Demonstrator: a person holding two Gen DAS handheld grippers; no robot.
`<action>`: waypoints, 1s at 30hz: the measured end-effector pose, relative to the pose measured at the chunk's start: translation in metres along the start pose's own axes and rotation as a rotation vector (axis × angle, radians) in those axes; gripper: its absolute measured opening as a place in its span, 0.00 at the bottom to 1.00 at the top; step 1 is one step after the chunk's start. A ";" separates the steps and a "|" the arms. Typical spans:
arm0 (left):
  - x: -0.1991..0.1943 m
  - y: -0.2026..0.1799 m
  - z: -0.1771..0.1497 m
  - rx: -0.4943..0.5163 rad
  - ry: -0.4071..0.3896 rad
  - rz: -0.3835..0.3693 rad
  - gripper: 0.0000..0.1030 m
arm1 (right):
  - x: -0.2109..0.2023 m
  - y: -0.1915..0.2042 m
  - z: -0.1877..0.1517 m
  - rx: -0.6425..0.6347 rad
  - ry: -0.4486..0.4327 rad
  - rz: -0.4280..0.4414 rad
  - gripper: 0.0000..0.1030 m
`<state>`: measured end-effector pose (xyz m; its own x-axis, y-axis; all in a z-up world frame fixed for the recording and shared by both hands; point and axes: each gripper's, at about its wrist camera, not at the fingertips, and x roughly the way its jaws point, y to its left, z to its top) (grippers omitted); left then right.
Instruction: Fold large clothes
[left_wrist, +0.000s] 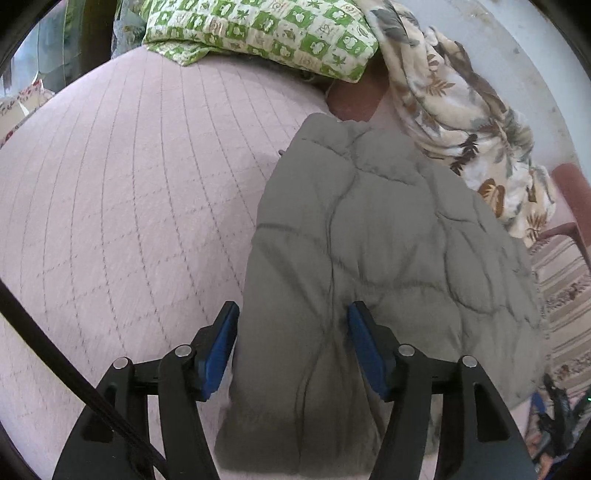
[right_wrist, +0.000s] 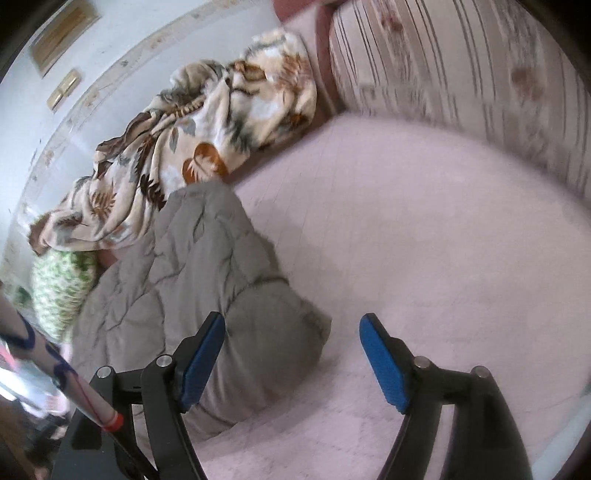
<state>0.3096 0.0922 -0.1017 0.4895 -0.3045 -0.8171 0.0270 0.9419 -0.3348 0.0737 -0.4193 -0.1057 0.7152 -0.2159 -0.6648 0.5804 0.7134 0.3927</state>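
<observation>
A: Nearest the lens: left gripper, blue fingers spread wide, straddling the near end of the grey quilted garment.

B: Touching it?

A: Hard to tell. Right-hand pad seems pressed into the padding, left-hand pad just off the garment's edge over the pink quilted bedspread. Nothing pinched.

B: And the garment?

A: Lying flat on the bedspread as a long, narrow, puffy bundle. Looks already folded lengthwise, judging by the thick rounded edges. Beyond its far end, a green patterned pillow; along its far side, a crumpled leaf-print blanket.

B: Other tool?

A: Right gripper, also spread wide, holding nothing. One pad over the garment's near corner, the other well off it above bare bedspread. Striped cushion far beyond the garment, somewhat blurred.

B: Why so placed?

A: Probably lined up on the near end from both sides, either for flattening the padding or for taking hold ahead of another fold toward the pillow. Bulky stuffing, so likely springy and prone to unfolding.
</observation>
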 end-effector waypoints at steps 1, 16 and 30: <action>0.003 -0.001 0.002 0.002 -0.007 0.011 0.64 | -0.001 0.006 0.000 -0.026 -0.020 -0.020 0.78; 0.051 -0.025 0.046 0.110 -0.130 0.154 0.77 | 0.077 0.136 -0.013 -0.387 0.000 0.018 0.71; -0.024 -0.046 0.027 0.155 -0.315 0.270 0.80 | 0.066 0.113 -0.002 -0.332 -0.111 -0.147 0.72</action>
<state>0.3205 0.0599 -0.0538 0.7382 -0.0094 -0.6746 -0.0195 0.9992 -0.0353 0.1854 -0.3510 -0.1063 0.6820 -0.3899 -0.6188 0.5350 0.8428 0.0587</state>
